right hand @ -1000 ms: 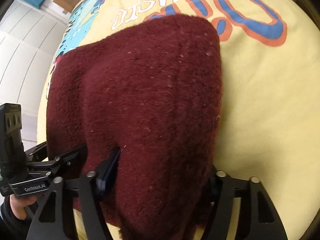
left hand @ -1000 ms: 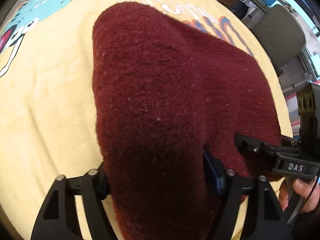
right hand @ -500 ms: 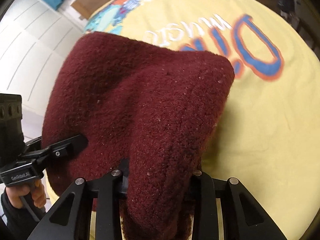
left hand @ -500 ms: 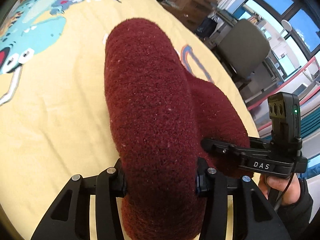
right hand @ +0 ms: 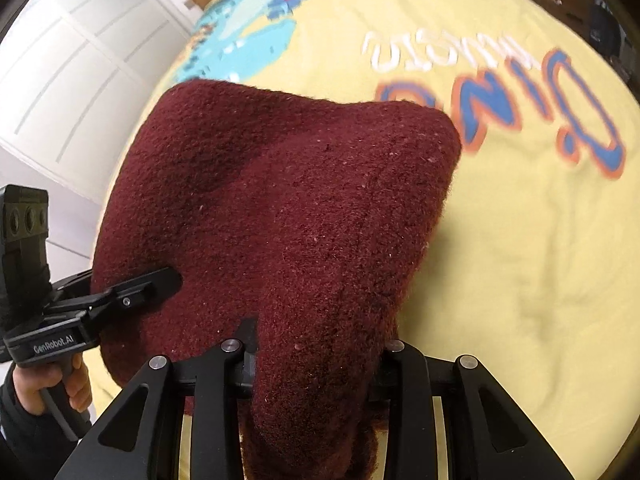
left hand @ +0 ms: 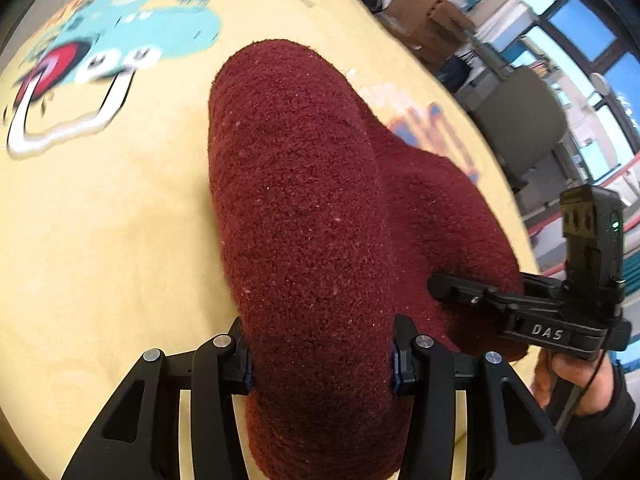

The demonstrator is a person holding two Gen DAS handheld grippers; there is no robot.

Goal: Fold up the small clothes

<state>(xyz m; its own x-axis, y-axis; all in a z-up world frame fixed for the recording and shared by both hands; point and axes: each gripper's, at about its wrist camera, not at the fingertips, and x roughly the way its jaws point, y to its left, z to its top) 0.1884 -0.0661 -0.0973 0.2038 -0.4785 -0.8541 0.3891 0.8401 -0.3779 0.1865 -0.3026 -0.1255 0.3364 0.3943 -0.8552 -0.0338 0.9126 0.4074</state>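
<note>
A dark red fleece garment [left hand: 312, 208] hangs lifted over a yellow cartoon-print blanket [left hand: 100, 220]. My left gripper [left hand: 320, 364] is shut on its near left corner, cloth bunched between the fingers. My right gripper [right hand: 316, 364] is shut on the near right corner of the same garment [right hand: 288, 208]. The far end of the garment droops toward the blanket [right hand: 540, 260]. The right gripper also shows in the left wrist view [left hand: 520, 308], and the left gripper shows in the right wrist view [right hand: 120, 292]. Each holds cloth there.
The blanket carries a teal dinosaur print [left hand: 132, 40] and blue-orange lettering [right hand: 520, 96]. A grey chair [left hand: 520, 128] and cardboard boxes [left hand: 428, 12] stand beyond the blanket's far right edge. White panelled doors [right hand: 80, 60] are to the left.
Both grippers have closed on the garment's near corners and raised them. The cloth has lifted off the blanket into a hump, and more of the room shows beyond.
</note>
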